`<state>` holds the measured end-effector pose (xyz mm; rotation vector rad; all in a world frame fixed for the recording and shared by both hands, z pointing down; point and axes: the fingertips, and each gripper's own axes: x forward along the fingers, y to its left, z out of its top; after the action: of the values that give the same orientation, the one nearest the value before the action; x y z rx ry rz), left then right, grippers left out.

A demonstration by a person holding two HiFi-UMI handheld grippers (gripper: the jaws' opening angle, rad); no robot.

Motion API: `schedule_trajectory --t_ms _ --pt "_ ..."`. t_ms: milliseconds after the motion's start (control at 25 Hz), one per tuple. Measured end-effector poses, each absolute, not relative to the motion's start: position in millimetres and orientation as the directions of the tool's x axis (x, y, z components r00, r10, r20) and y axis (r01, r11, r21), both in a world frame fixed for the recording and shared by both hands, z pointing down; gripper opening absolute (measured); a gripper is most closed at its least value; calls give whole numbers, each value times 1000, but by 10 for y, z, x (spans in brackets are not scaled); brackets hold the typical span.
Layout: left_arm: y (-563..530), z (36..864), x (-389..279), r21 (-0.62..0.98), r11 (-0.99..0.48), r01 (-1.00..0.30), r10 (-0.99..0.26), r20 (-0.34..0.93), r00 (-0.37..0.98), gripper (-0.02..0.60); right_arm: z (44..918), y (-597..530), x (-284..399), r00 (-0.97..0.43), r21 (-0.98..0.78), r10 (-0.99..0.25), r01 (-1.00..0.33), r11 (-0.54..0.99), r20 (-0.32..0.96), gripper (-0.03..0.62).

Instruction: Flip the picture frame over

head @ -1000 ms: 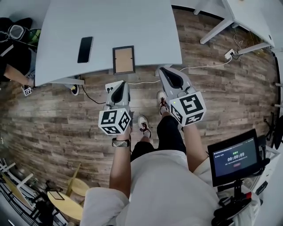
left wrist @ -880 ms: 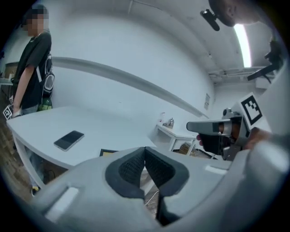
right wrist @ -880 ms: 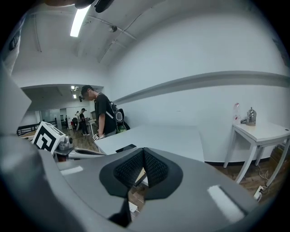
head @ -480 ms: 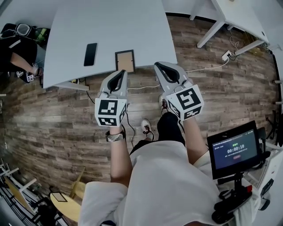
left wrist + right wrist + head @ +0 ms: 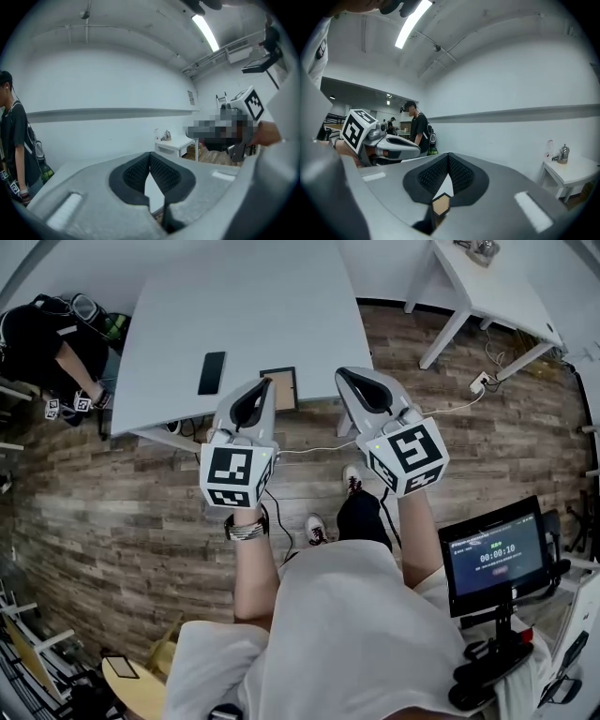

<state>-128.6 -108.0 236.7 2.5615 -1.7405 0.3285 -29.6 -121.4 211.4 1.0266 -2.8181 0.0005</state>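
With the left claw (image 5: 255,390) and right claw (image 5: 347,377) both closed and empty, the picture frame (image 5: 285,388) lies flat at the counter's (image 5: 244,306) near edge, ahead and below between them, nearer the left claw, its long side running away.

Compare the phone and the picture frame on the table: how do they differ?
The phone is narrow and black all over; the picture frame is wider, a dark border round a tan panel. The phone shows whole; the left gripper hides part of the frame. Both lie flat on the grey table.
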Motion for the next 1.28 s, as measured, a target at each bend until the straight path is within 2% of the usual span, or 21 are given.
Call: schedule_trajectory --t_ms 240,640,1280 --pt "-846 1843 -1288 -181 -361 -915 -932 116 345 5 1637 -1002 -310 -759 65 -649 -646 761 49 3" --pt "-395 1417 -1349 -259 -328 -909 -944 45 328 5 1187 -604 -319 -746 87 -664 -665 742 -44 2" --pt "-416 1232 -1537 -287 -308 -907 -951 52 306 5 980 -619 -516 -747 137 -665 -661 738 -20 2"
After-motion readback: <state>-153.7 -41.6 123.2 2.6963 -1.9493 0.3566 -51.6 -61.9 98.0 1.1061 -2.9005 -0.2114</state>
